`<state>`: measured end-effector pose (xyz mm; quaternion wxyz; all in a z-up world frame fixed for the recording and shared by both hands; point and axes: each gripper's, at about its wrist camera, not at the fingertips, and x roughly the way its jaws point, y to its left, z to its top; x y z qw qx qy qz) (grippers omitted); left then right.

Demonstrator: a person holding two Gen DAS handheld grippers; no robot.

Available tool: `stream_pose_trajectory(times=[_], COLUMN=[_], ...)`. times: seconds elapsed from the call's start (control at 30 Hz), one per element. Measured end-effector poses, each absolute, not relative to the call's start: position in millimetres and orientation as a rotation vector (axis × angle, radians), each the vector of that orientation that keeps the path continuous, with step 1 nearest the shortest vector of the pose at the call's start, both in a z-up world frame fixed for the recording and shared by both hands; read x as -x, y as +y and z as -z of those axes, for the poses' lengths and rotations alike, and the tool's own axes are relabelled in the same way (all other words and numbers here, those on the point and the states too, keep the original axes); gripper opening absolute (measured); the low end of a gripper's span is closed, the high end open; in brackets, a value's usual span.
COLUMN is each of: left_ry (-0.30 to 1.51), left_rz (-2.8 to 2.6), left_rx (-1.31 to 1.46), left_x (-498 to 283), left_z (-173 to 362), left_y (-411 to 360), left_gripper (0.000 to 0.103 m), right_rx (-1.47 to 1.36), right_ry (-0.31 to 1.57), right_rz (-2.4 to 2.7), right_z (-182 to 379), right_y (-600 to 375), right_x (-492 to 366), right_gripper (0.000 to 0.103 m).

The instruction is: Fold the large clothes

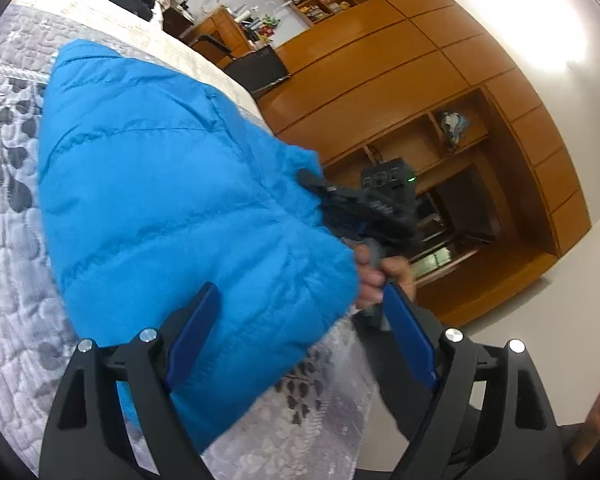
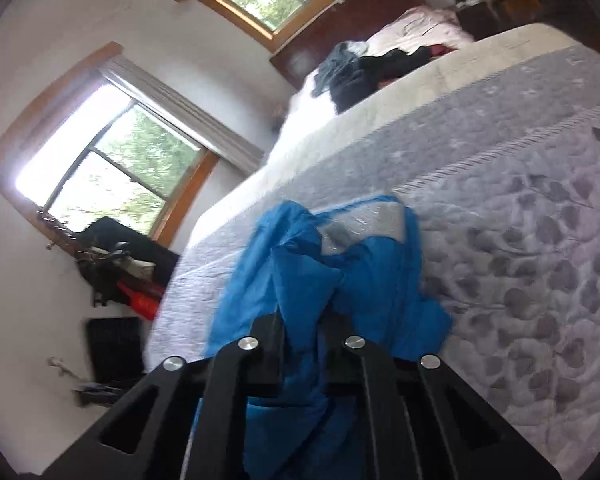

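Right tongs (image 2: 300, 320) are clamped on blue jacket (image 1: 172, 200) on bed (image 1: 12, 240); left tongs (image 1: 300, 324) apart; folding judged unfinished.

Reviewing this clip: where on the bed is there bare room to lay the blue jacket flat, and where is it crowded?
Bare quilt lies open between the blue jacket and the cream band toward the headboard. The dark clothes pile crowds the head end. The right tool is clamped on the jacket at the bed edge; the left tool is open beside it.
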<state>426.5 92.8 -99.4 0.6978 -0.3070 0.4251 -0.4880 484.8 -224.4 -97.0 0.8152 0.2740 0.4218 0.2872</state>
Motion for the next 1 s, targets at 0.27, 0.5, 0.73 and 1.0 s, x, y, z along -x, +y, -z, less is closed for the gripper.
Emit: stream_pose_trajectory(times=[0.27,0.5,0.73,1.0], left_ry=[0.963,0.999,1.0,1.017], left_rz=[1.151,1.126,1.121,1.156], left_rx=[0.616,0.591,0.607,0.555], left_x=[-431,-436,-433,-422], left_z=[82,96,97,89], left_y=[58,49,44,24], left_gripper=[0.083,0.083,0.083,0.083], right_rx=[-0.686,-0.663,-0.567,-0.755], right_ry=[0.949,1.021,1.096,1.031], right_rz=[-0.584,-0.667,-0.635,-0.612], right_z=[148,95,111,188], right_y=[-239,-226,-213,-245], right_x=[-484,-424,-409,-399], right_gripper=[0.026,0.072,0.017,0.016])
